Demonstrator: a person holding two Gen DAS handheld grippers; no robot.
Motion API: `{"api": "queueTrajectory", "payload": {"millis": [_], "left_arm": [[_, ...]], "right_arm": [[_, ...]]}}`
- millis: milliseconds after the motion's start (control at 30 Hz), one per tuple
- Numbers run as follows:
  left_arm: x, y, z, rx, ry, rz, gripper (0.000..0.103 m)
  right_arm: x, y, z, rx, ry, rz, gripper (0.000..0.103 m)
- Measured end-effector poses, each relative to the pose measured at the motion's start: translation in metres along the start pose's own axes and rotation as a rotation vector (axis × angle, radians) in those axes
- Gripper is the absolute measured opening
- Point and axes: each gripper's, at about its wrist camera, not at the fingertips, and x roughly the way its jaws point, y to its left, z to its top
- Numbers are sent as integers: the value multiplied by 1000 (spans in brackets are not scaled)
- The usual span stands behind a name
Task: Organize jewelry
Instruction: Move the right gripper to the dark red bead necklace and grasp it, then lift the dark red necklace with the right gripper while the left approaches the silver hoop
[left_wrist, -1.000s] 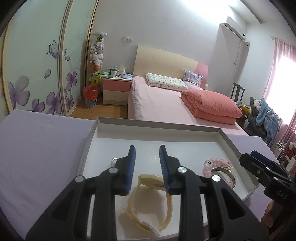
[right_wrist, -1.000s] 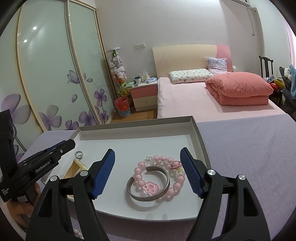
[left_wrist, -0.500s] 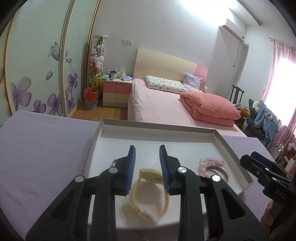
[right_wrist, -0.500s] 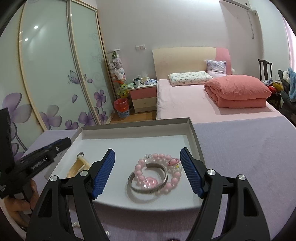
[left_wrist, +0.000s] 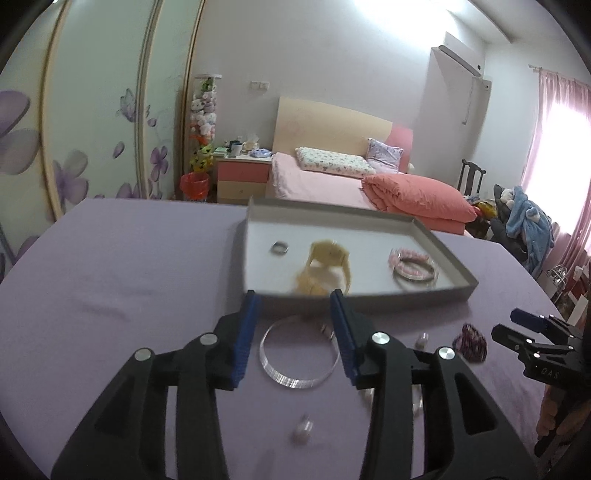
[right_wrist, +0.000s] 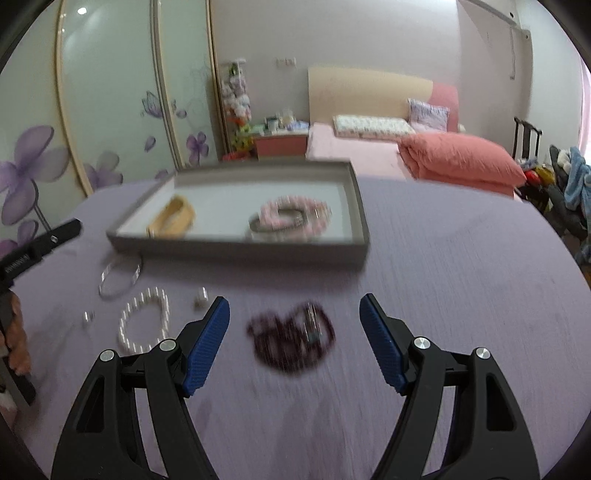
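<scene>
Roughly half done I'd say: the tray at 12 o'clock on the surface already holds a watch, ring and pink bracelets. Loose ones remain: bangle, pearls, dark beads. The left hand-held gripper has just been opening, empty; the right hand-held gripper is wide, empty, and "DAS" is all I can read.

**Lighting and image quality, both wrist views**

Daylight is streaming through the pink-curtained window, washing it out; glare is whitening the upper wall. Fisheye distortion is bowing the wardrobe doors, corners are vignetting black, and motion blur is smearing the tray and dark beads.
</scene>
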Motion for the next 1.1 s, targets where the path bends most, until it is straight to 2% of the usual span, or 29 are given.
{"api": "queueTrajectory", "payload": {"millis": [167, 267, 567, 633, 667, 700, 767, 967, 1100], "left_arm": [[-11, 8, -16, -23, 20, 16, 43], [-9, 11, -18, -36, 27, 23, 43], [-3, 10, -18, -41, 46, 24, 44], [-1, 10, -18, -42, 53, 21, 45], [0, 9, -18, -42, 58, 18, 47], [2, 9, -17, -43, 68, 16, 50], [5, 7, -16, -37, 88, 17, 52], [23, -9, -16, 23, 173, 32, 69], [41, -19, -15, 75, 228, 56, 72]], "right_arm": [[9, -4, -9, 5, 66, -22, 73], [22, -2, -11, -1, 124, -25, 83], [54, 9, -1, -38, 205, -43, 84], [56, 9, 0, -40, 199, -36, 73], [55, 9, 1, -44, 192, -30, 62], [54, 9, 1, -46, 186, -30, 42], [49, 10, 0, -60, 178, -21, 17], [33, -2, -12, -47, 171, -24, 13], [22, -19, -20, 13, 166, -30, 13]]}}
